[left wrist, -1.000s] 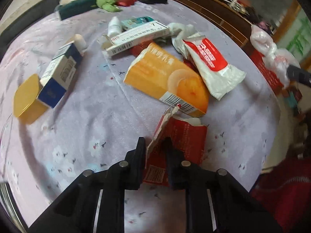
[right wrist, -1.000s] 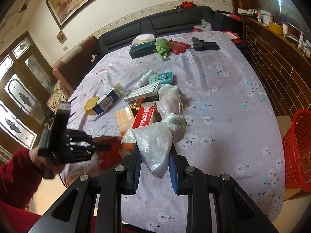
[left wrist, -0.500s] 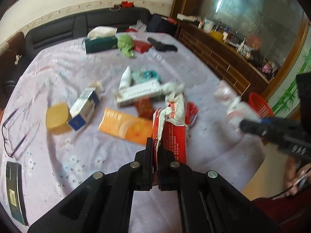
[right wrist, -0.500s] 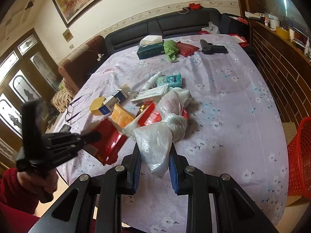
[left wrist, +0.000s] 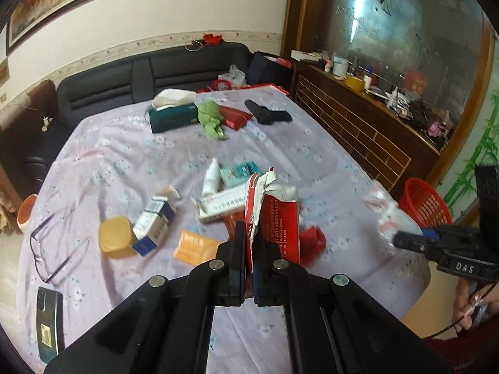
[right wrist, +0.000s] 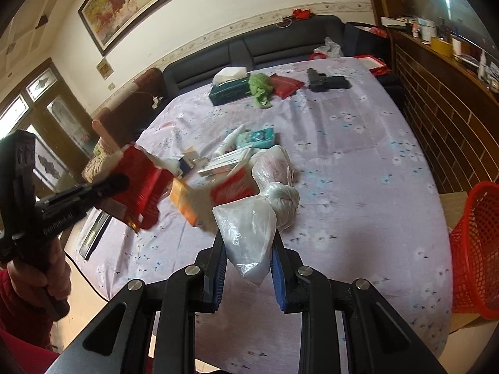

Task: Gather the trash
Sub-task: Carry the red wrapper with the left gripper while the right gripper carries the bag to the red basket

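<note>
red torn carton [left wrist: 277, 218] pinched upright between the nearly closed left tongs [left wrist: 248, 246], lifted above the table [left wrist: 124, 168]; clear plastic bag [right wrist: 249, 233] clamped in the partly closed right tongs [right wrist: 248, 258]; red basket [right wrist: 477, 243] to their right.

A home living room — black sofa [right wrist: 280, 43], framed painting [right wrist: 137, 3] (horses, seemingly), cloth-covered table [right wrist: 358, 162].

Red carton [left wrist: 279, 218], lilac floral tablecloth [left wrist: 124, 162] (red basket [left wrist: 427, 201] beside).
</note>
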Demonstrator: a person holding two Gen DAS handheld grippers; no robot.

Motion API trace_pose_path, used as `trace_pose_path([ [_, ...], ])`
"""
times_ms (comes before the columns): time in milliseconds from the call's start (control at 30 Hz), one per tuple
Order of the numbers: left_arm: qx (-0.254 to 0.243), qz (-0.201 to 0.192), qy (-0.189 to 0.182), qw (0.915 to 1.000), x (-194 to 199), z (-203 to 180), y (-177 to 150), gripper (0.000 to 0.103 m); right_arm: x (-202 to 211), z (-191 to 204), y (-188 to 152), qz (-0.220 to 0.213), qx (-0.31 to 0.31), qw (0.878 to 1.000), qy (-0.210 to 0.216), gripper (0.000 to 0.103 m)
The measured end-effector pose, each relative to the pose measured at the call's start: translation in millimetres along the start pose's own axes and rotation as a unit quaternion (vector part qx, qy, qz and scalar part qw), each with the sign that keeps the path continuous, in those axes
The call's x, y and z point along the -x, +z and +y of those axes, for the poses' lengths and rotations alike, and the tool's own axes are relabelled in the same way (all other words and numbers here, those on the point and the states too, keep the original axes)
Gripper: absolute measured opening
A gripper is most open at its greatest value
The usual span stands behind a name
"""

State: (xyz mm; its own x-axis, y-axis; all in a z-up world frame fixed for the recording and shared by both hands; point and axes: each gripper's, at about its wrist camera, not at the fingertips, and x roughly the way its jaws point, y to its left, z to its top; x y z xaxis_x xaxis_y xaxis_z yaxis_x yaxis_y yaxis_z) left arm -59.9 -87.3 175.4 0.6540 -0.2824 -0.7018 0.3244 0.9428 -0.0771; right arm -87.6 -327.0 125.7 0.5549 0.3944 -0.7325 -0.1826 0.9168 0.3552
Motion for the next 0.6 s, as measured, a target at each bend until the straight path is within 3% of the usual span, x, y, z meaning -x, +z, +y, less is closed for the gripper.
trace_pose_path([
  [133, -0.01, -0.003, -0.017, 0.9998, -4, -15, 13, 0.003, 14, -21, -2, -0.012, -0.024, 1.0, -0.012, 0.027],
  [300, -0.05, 0.01, -0.079, 0.9956, -24, -75, 20, 0.003, 39, -58, -3, -0.038, -0.071, 0.996, -0.037, 0.027],
  [600, -0.15, 0.043, -0.182, 0.9707, -64, -217, 21, 0.003, 92, -139, -23, -0.07, -0.176, 0.977, -0.098, 0.027],
])
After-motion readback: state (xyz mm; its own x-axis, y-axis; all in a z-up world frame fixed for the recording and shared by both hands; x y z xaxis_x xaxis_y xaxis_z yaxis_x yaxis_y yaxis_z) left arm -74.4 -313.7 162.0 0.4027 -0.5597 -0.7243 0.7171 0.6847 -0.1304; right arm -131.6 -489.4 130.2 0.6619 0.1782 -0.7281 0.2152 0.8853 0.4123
